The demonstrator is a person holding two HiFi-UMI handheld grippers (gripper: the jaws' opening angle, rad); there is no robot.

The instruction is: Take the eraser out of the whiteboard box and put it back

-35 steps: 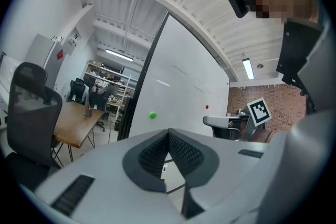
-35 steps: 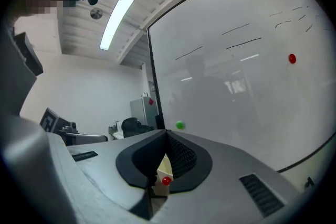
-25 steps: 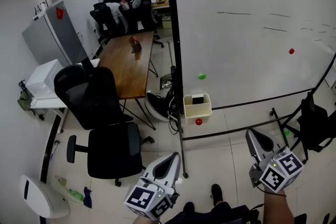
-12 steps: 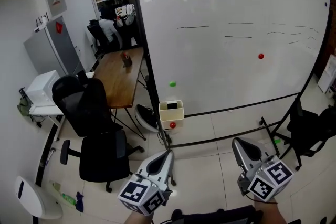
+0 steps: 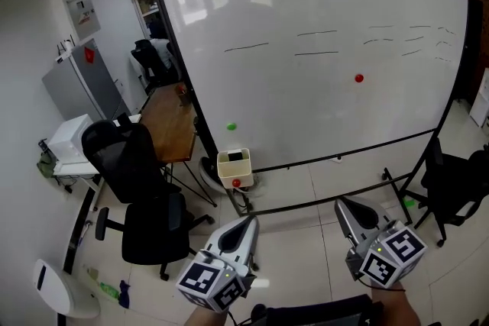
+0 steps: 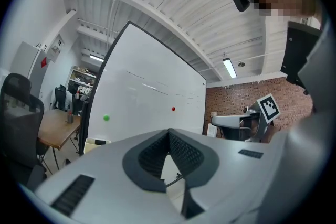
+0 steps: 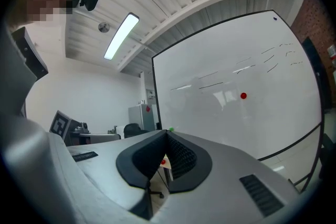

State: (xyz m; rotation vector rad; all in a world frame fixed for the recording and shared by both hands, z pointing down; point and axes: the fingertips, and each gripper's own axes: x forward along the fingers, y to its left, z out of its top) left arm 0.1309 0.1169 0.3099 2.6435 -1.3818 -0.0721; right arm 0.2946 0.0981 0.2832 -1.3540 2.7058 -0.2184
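Observation:
A cream whiteboard box [image 5: 234, 169] hangs at the lower left corner of the large whiteboard [image 5: 321, 57], with a red magnet [image 5: 236, 182] on its front. The dark eraser [image 5: 236, 156] lies inside it. My left gripper [image 5: 248, 219] is held low, in front of and below the box, well short of it, jaws shut and empty. My right gripper [image 5: 341, 202] is held to the right, also shut with nothing in it. The left gripper view shows its tips [image 6: 169, 132] closed and the box [image 6: 92, 144] far off to the left. In the right gripper view the tips [image 7: 167, 134] meet.
A black office chair [image 5: 141, 187] and a wooden table [image 5: 170, 126] stand left of the board. The board's stand legs [image 5: 390, 183] run along the floor. Another dark chair [image 5: 458, 183] is at the right. Green [image 5: 231, 126] and red [image 5: 358, 78] magnets sit on the board.
The view has swung so the whiteboard fills more of the picture and the box has slid left. Both grippers travelled along with it and stayed shut.

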